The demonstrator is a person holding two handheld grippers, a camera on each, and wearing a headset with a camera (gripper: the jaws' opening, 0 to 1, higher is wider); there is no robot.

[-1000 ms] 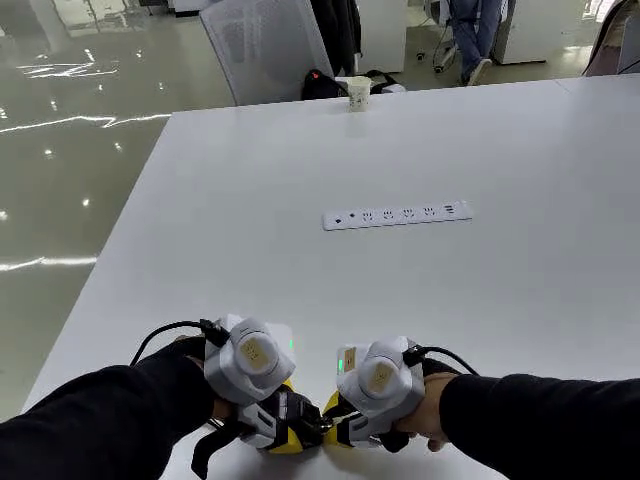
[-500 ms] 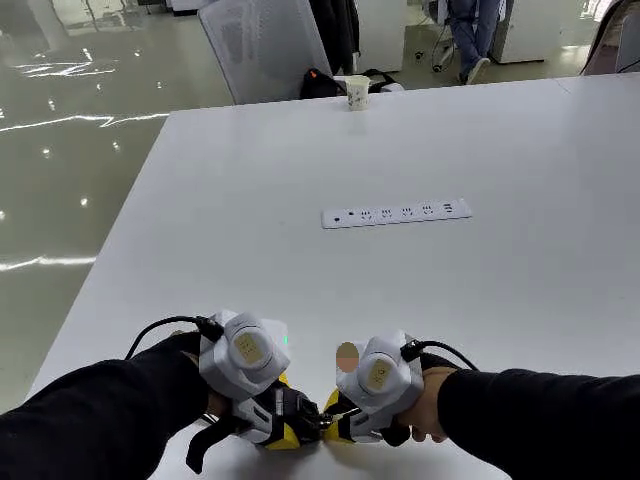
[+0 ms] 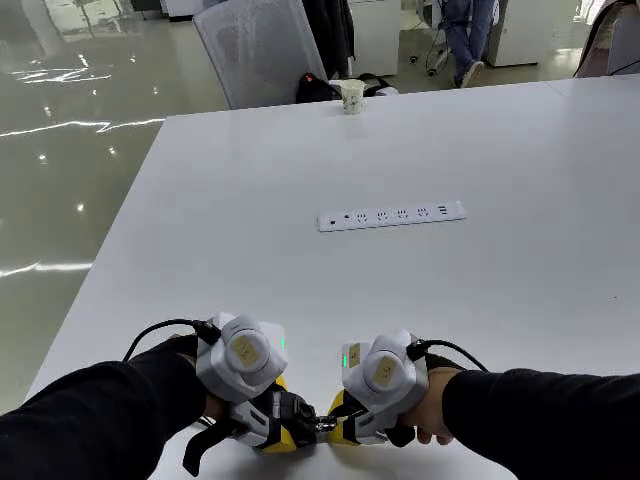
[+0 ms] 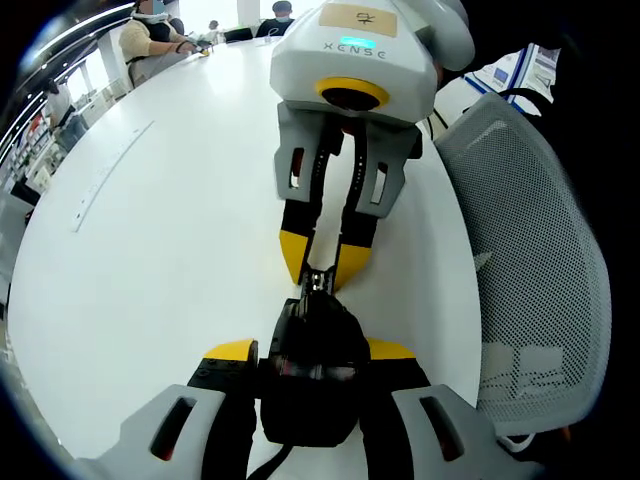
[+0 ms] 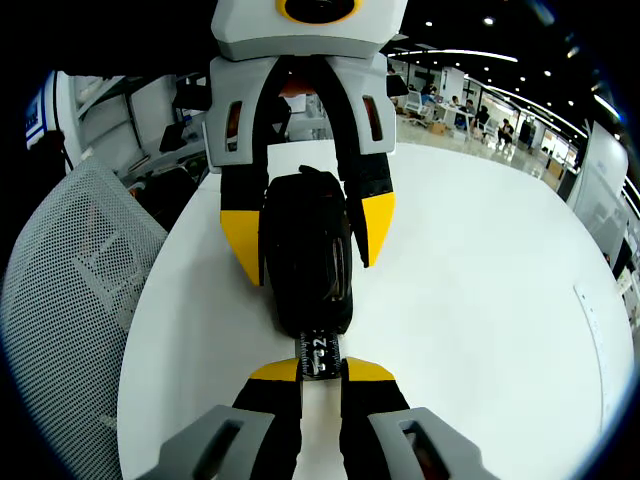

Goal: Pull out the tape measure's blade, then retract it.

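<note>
Tape measure case [image 5: 305, 255] at bottom centre of the head view, clamped across its sides by left gripper [image 4: 312, 350]. Right gripper [image 5: 318, 372] pinches the blade [image 5: 319, 352] tip, barely out. Likely rigid, slick case and thin, springy blade: hold the tip, pull straight, expect recoil.

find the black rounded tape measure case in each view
head view: black rounded tape measure case bottom centre, at the white table's near edge
left gripper view: low centre, clamped by the left gripper
right gripper view: centre, beyond the right gripper
shared landmark: that white table
</note>
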